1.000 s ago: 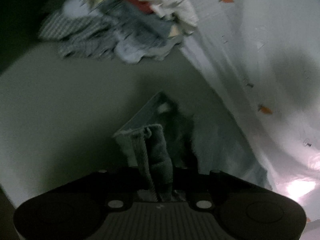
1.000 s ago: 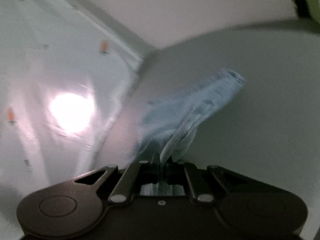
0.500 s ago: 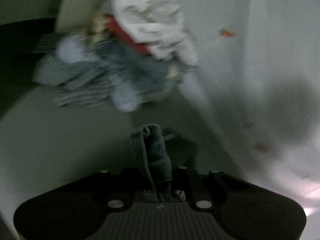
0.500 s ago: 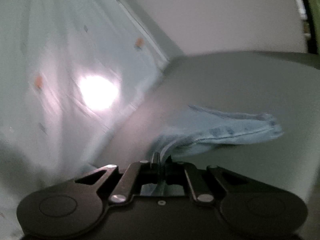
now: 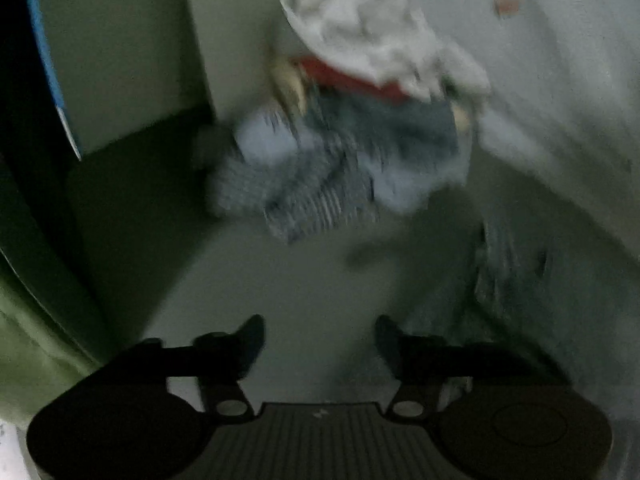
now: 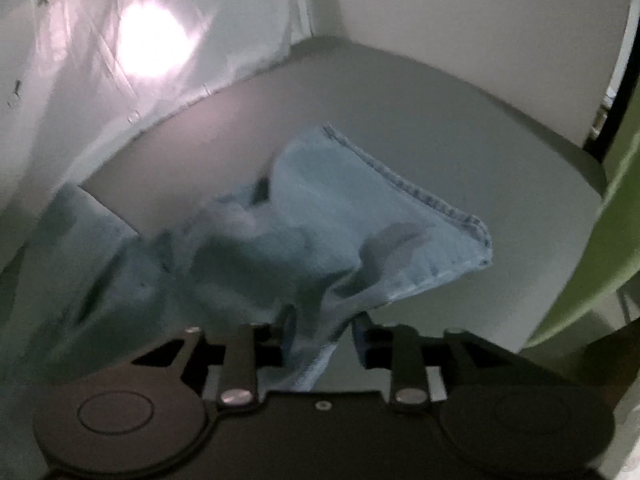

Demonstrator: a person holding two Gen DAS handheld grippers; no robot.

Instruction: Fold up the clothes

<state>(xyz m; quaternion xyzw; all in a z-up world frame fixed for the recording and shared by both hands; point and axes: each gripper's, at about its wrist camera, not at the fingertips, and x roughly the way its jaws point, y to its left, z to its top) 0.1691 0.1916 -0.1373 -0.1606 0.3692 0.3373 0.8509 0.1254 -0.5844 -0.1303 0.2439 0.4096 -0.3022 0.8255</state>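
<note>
A light blue cloth point(image 6: 340, 236) with a stitched hem lies rumpled on the grey table point(image 6: 460, 120) in the right wrist view. My right gripper point(image 6: 320, 326) has its jaws parted, with a strip of the cloth still lying between them. My left gripper point(image 5: 318, 338) is open and empty over the table point(image 5: 280, 280). A grey, blurred part of the cloth point(image 5: 504, 268) lies to its right in the left wrist view. A pile of mixed clothes point(image 5: 352, 128) lies ahead of the left gripper.
A white sheet with small orange carrot prints point(image 6: 132, 40) hangs along the table's far side, also in the left wrist view point(image 5: 560, 80). A green chair edge point(image 6: 612, 240) is at the right. A dark seat point(image 5: 128, 220) is left of the table.
Both grippers have opened. The left one let go of the cloth, which now lies to its right. The right one's jaws parted and the cloth dropped onto the table.
</note>
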